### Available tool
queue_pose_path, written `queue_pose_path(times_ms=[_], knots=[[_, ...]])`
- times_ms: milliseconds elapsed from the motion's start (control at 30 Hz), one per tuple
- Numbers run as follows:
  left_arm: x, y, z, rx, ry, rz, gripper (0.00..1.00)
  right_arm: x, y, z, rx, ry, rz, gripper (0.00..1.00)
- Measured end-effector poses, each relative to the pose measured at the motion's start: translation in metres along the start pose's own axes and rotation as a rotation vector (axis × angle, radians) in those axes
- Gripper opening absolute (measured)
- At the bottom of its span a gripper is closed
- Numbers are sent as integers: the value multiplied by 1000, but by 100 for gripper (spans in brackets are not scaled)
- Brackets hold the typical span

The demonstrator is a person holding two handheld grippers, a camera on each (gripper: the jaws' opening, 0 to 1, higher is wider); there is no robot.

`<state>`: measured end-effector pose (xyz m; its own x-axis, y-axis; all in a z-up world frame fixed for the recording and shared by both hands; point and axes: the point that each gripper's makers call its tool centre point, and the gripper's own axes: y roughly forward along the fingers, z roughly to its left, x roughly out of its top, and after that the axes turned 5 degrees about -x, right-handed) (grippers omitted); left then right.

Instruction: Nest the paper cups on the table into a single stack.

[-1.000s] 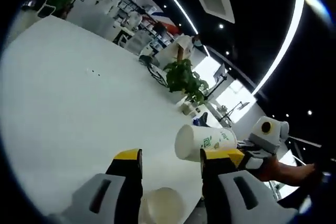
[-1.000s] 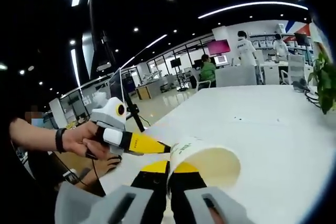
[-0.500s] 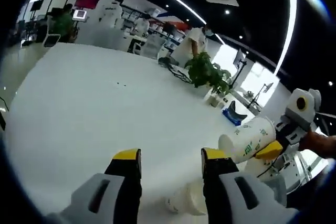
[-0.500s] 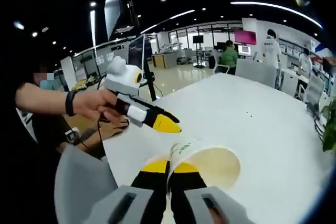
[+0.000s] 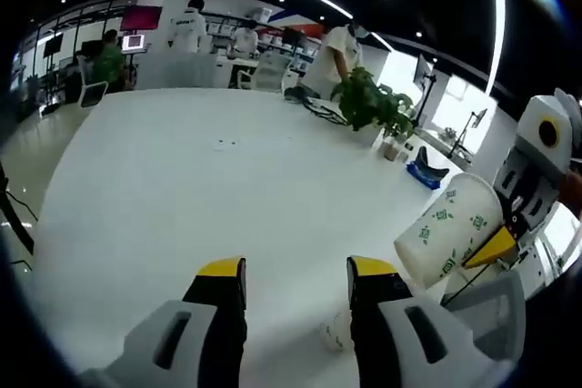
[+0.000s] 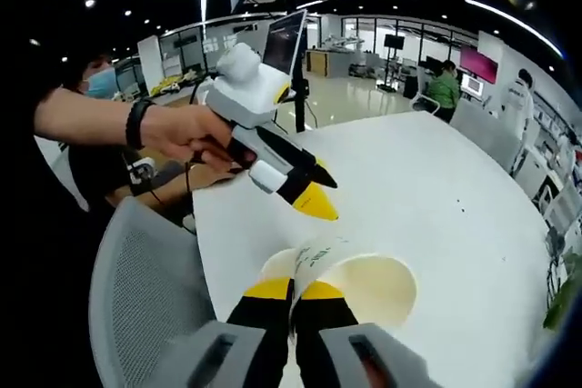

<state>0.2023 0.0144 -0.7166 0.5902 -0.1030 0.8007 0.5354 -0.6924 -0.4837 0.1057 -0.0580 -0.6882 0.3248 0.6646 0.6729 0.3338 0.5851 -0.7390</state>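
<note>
My right gripper [image 6: 293,290] is shut on the rim of a white paper cup [image 6: 364,283] with green print, its mouth facing away from me. In the left gripper view the same cup [image 5: 450,238] hangs tilted at the right, above the table edge, pinched by the right gripper [image 5: 496,247]. My left gripper [image 5: 296,270] is open with nothing between its jaws. A second paper cup [image 5: 335,333] lies on the table low between those jaws, mostly hidden. In the right gripper view the left gripper [image 6: 316,190], held by a hand [image 6: 182,129], points down just above the held cup.
The white table [image 5: 182,179] stretches far ahead. A potted plant [image 5: 368,106] and a small blue object [image 5: 423,170] stand near its far right edge. A grey mesh chair [image 6: 145,288] is at the table's near edge. People stand and sit at desks in the background.
In the right gripper view the left gripper has come closer, ending just above the held cup. In the left gripper view that cup now sits further right. The right gripper stays shut on it.
</note>
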Motion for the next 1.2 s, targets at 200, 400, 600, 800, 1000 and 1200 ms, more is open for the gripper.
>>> queue_pose_path(times_ms=[200, 400, 600, 800, 1000, 1200], knots=[[-5, -2, 10, 11, 9, 18, 43, -2, 7, 11, 44, -71, 64, 0], [-10, 1, 16, 13, 14, 32, 43, -7, 10, 14, 79, -171, 147, 0], [-9, 0, 16, 12, 6, 26, 42, -14, 15, 17, 121, -265, 234, 0], [-15, -3, 14, 17, 17, 36, 43, -21, 20, 20, 156, -337, 314, 0], [-21, -9, 12, 28, 26, 46, 43, -25, 30, 21, 183, -374, 360, 0], [-20, -9, 17, 28, 22, 47, 42, -29, 34, 26, 203, -403, 388, 0]])
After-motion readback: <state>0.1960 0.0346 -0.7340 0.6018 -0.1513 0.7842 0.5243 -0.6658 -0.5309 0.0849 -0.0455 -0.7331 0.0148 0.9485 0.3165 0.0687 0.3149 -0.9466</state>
